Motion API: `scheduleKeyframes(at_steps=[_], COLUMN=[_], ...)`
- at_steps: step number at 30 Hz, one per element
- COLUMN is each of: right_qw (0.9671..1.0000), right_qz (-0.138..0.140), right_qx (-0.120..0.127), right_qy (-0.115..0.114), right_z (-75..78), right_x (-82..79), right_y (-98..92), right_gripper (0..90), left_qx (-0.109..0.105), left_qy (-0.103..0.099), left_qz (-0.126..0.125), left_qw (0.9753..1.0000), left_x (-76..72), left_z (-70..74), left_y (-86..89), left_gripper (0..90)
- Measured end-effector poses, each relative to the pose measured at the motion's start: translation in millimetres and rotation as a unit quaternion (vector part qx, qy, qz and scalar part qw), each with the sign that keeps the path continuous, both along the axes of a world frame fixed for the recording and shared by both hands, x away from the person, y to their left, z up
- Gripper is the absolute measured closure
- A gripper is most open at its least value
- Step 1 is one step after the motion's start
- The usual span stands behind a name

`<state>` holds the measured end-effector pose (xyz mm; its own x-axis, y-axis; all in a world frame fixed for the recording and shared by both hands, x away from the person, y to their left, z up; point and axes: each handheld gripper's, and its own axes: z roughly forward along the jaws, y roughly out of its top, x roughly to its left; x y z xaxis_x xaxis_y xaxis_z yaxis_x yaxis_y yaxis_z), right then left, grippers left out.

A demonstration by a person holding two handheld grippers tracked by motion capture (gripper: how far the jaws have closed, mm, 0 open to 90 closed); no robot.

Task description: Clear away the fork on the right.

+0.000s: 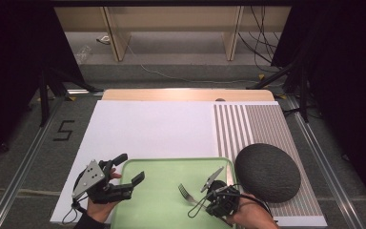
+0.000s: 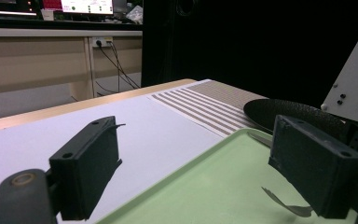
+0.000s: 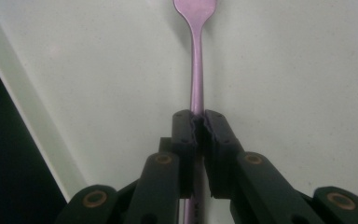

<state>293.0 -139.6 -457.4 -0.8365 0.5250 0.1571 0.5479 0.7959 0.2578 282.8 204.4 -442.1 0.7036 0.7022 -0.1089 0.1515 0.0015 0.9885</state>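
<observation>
**Fork clamped over the green tray**

Jaws of the right gripper (image 3: 198, 122) are pressed together on the handle of a fork (image 3: 196, 70), gripping it partway along the shaft so that the tined head juts out ahead of the gripper. In the high view the right gripper (image 1: 205, 192) sits above the near right part of the green tray (image 1: 157, 210), and the fork (image 1: 187, 193) reaches from it toward the tray's middle, tines pointing away from the person. Holding it by the shaft rather than the head looks deliberate: the business end stays free and the piece can be laid flat on the tray floor, or lifted off it, without the jaws fouling the tray. Whether the fork touches the tray right now I cannot tell.

The left gripper (image 1: 126, 174) hangs over the tray's left rim with its jaws wide apart and nothing between them; it seems parked there, ready to steady the tray or take a handover. Its own view looks across the tray (image 2: 200, 186) toward the right gripper.

Just right of the tray lies a dark round mat (image 1: 267, 172), resting on the striped part of the surface (image 1: 248, 124). White sheet covers the surface beyond the tray's far rim.
</observation>
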Motion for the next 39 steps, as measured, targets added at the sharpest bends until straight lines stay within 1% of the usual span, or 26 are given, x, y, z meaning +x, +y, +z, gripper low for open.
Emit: scheduleKeyframes(at_steps=[3,6,13,15,16,17,18,19,22,24,25,27,28,29,31,34,37,39], right_qw=[1.0000,0.9999,0.9998,0.9999,1.0000,1.0000,0.9999,0.9996,0.9974,0.9951,0.9941,0.9927,0.9923,0.9920,0.9918,0.9916,0.9911,0.9910], right_qz=[-0.003,0.001,0.001,-0.001,-0.005,-0.006,-0.008,-0.008,-0.004,-0.003,0.004,0.008,0.011,0.014,0.021,0.025,0.030,0.040], right_qx=[-0.007,-0.016,-0.018,-0.013,-0.004,0.002,0.009,0.021,0.056,0.076,0.083,0.089,0.092,0.091,0.089,0.090,0.086,0.080], right_qy=[0.001,-0.001,-0.001,0.000,0.003,0.001,-0.007,-0.018,-0.045,-0.064,-0.070,-0.081,-0.082,-0.086,-0.089,-0.090,-0.097,-0.100], right_z=[-1.6,-2.9,-4.3,-4.2,-3.2,-1.7,0.2,2.5,8.0,9.6,9.6,9.1,8.2,7.1,3.9,0.0,-0.5,-0.4], right_x=[-0.1,0.3,-0.2,0.6,0.9,1.2,1.2,1.0,0.1,-1.4,-1.8,-3.1,-3.3,-3.8,-4.4,-4.0,-5.2,-6.2], right_y=[1.3,1.8,2.8,2.7,2.9,3.0,3.2,3.5,5.2,7.2,8.0,9.8,10.6,11.6,13.8,15.5,17.4,18.5], right_gripper=[83.7,83.6,82.6,72.6,66.3,59.3,52.8,49.1,43.7,45.6,46.4,53.6,57.1,62.2,65.3,73.7,81.5,84.7], left_qx=[0.000,0.001,0.001,0.001,0.001,0.001,0.001,0.001,0.001,0.002,0.002,0.001,0.001,0.002,0.000,0.001,0.001,0.001], left_qy=[0.000,0.000,0.000,0.000,0.000,0.000,0.000,0.000,-0.001,0.000,-0.001,-0.001,0.000,0.000,0.000,0.000,0.001,0.001], left_qz=[-0.001,-0.001,-0.002,-0.002,-0.001,-0.001,-0.001,-0.001,-0.002,-0.002,-0.002,-0.002,-0.002,-0.001,-0.002,-0.001,-0.002,-0.002], left_qw=[1.0000,1.0000,1.0000,1.0000,1.0000,1.0000,1.0000,1.0000,1.0000,1.0000,1.0000,1.0000,1.0000,1.0000,1.0000,1.0000,1.0000,1.0000], left_x=[0.1,0.0,0.0,-0.1,0.0,0.0,0.0,0.0,0.0,0.1,-0.1,0.0,0.0,0.0,0.0,0.1,0.3,0.2], left_z=[-0.1,0.0,-0.1,0.0,0.0,0.0,-0.1,-0.1,-0.1,-0.2,-0.2,-0.1,-0.2,-0.2,-0.2,-0.4,-0.5,-0.5], left_y=[-0.1,-0.2,-0.3,-0.2,-0.2,-0.2,-0.3,-0.3,-0.4,-0.5,-0.5,-0.5,-0.5,-0.5,-0.4,-0.7,-0.6,-0.5], left_gripper=[14.9,15.1,15.1,15.1,15.1,15.1,15.1,15.1,15.1,15.1,15.1,15.1,15.1,15.1,15.1,15.1,15.1,15.1])
